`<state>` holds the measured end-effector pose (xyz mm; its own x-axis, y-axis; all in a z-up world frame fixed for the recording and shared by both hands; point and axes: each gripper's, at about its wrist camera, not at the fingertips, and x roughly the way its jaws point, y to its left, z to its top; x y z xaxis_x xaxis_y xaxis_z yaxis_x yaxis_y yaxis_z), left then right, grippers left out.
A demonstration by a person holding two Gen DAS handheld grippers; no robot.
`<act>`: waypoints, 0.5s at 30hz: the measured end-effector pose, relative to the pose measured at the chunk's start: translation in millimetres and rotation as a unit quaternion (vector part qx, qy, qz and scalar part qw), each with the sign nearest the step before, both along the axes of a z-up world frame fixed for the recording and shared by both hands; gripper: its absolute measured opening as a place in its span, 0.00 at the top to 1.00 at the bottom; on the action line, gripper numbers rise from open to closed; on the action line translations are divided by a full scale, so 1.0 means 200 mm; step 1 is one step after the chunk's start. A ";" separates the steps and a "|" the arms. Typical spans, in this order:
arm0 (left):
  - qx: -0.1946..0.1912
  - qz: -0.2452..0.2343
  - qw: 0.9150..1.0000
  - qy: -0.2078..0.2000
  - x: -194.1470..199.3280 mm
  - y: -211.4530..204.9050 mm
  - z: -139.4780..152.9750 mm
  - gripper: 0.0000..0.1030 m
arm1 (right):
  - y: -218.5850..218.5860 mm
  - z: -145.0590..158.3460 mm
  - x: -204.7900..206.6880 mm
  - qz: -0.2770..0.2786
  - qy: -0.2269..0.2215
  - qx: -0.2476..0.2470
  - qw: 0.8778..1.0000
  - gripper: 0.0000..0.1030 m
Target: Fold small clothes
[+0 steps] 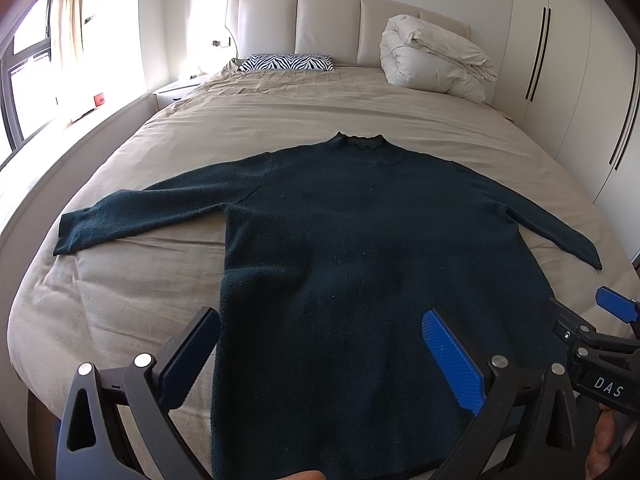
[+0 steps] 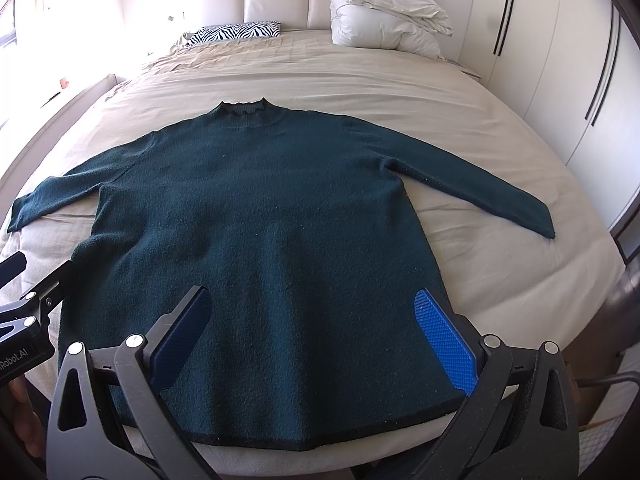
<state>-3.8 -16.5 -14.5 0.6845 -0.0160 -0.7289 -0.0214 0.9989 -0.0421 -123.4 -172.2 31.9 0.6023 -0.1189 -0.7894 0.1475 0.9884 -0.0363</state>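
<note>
- Right wrist view: dark green sweater (image 2: 256, 216) flat on bed (image 2: 460, 92), sleeves out.
- Right gripper (image 2: 316, 332) fingers apart above hem.
- Left gripper (image 1: 324, 360) fingers apart, holding nothing.

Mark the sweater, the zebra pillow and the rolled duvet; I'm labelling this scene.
sweater (image 2: 256, 216): right wrist view, middle of its chest.
zebra pillow (image 1: 286, 62): left wrist view, centre of its striped top.
rolled duvet (image 2: 384, 20): right wrist view, middle of the bundle.

I stood in a home bedroom: a wide bed (image 1: 280, 120) with padded headboard (image 1: 328, 24), folded duvet (image 1: 432, 64) near it, and wardrobe doors (image 1: 560, 60) right of the bed.
</note>
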 end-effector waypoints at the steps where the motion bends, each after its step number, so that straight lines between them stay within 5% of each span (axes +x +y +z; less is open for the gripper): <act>1: 0.000 0.000 1.000 0.001 0.00 -0.01 0.00 0.00 | 0.00 0.00 0.00 0.000 0.001 0.000 1.000 0.00; 15: -0.047 -0.009 0.998 0.038 0.09 0.02 -0.08 0.00 | -0.19 -0.04 0.06 -0.030 -0.006 0.049 0.998 0.00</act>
<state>13.8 -13.2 -29.6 0.6260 -0.0991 -0.7735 -0.0103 0.9908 -0.1352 -111.4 -209.2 23.1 0.6067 -0.0776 -0.7911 0.2063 0.9765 0.0624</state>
